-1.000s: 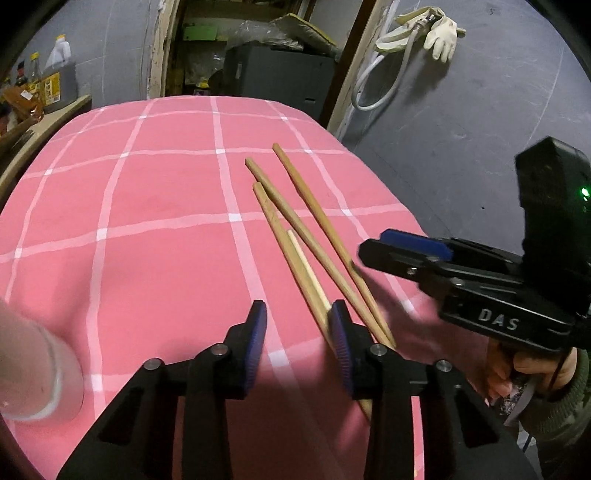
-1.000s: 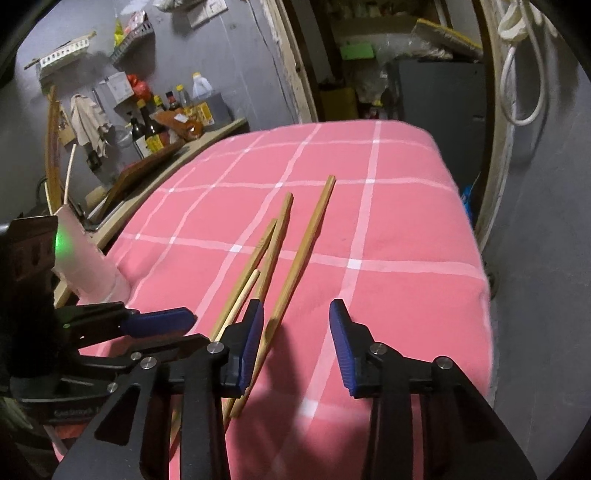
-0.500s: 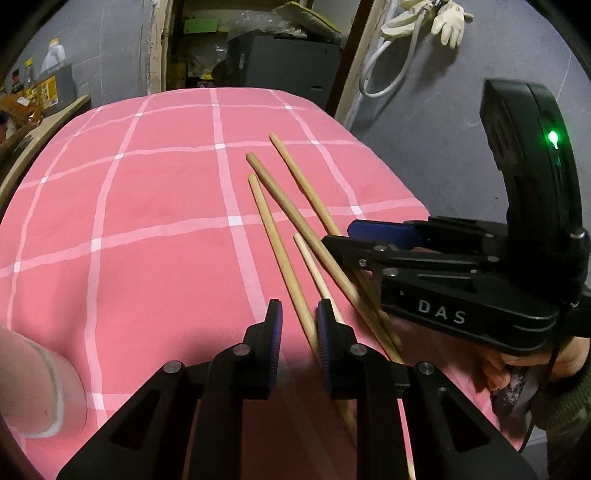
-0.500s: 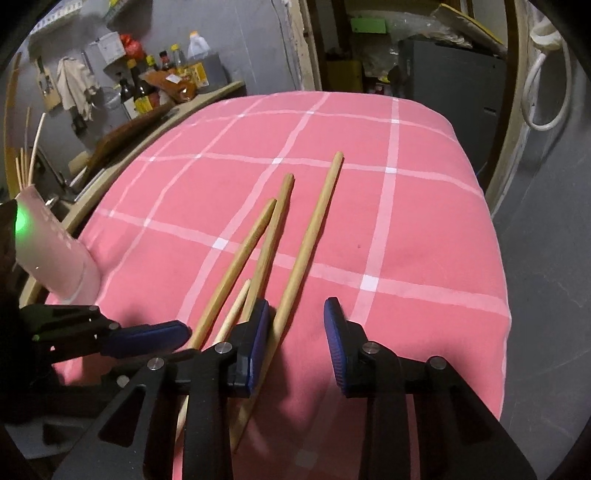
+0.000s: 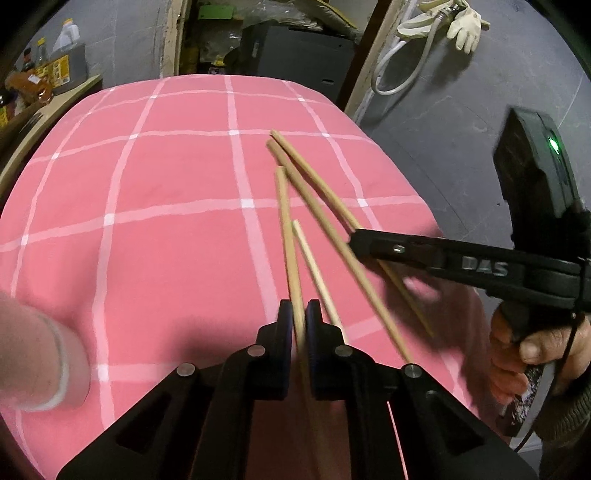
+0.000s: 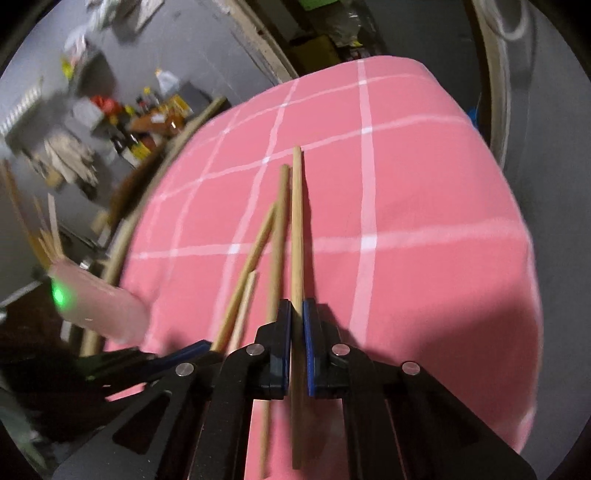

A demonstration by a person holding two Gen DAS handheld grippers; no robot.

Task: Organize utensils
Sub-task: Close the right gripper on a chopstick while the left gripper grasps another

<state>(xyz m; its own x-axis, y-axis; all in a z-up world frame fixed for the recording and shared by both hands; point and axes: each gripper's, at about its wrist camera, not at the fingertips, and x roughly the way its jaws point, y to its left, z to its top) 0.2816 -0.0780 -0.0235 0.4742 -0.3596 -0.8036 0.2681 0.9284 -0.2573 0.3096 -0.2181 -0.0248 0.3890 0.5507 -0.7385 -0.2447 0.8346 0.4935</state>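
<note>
Several wooden chopsticks lie on the pink checked tablecloth (image 5: 147,240). My left gripper (image 5: 300,325) is shut on one chopstick (image 5: 286,229), which points away along its fingers. My right gripper (image 6: 297,321) is shut on another chopstick (image 6: 296,229), lifted slightly. In the left wrist view the right gripper (image 5: 373,245) comes in from the right, over the rightmost chopstick (image 5: 317,184). Two more chopsticks (image 5: 314,266) (image 5: 332,236) lie between them. A pale pink cup (image 5: 33,354) stands at the left; in the right wrist view this cup (image 6: 99,306) is blurred.
The table's right edge drops to a grey floor (image 5: 461,147). A shelf with bottles (image 6: 147,125) runs along the left side. A dark cabinet (image 5: 295,55) stands behind the table's far end. A hose and a glove (image 5: 465,22) hang at the far right.
Both grippers went from open to shut, each closing on a chopstick. The right gripper moved down among the chopsticks. The held chopsticks have shifted out of line with the others.
</note>
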